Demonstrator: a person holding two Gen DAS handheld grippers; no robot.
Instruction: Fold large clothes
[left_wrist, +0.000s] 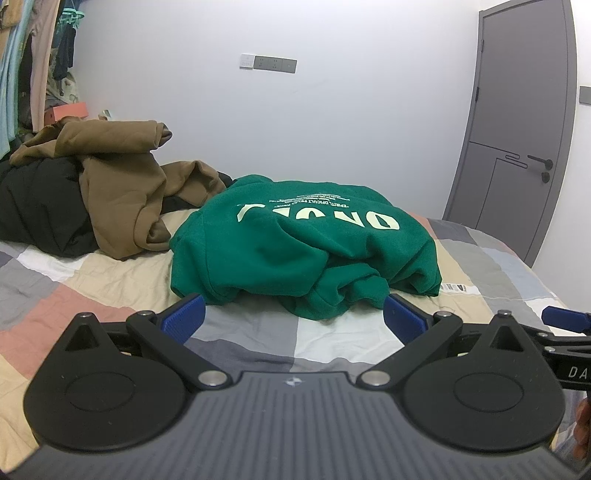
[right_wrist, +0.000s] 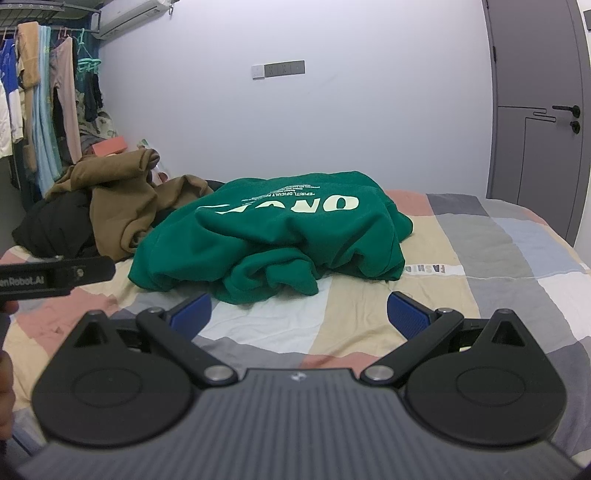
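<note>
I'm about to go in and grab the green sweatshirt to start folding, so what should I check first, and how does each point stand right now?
1. Left gripper open, empty: ok.
2. Right gripper open, empty: ok.
3. Green sweatshirt spread flat: not ok, crumpled in a heap.
4. Sweatshirt clear of the brown garment: cannot tell, edges look close.
5. Bare bedspread beside it for spreading out: ok.
6. Sleeves and hem located: cannot tell, buried in folds.

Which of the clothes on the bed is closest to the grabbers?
The green sweatshirt with pale letters. It lies crumpled just ahead of both open grippers, left and right. The brown garment and black one sit farther back.
</note>
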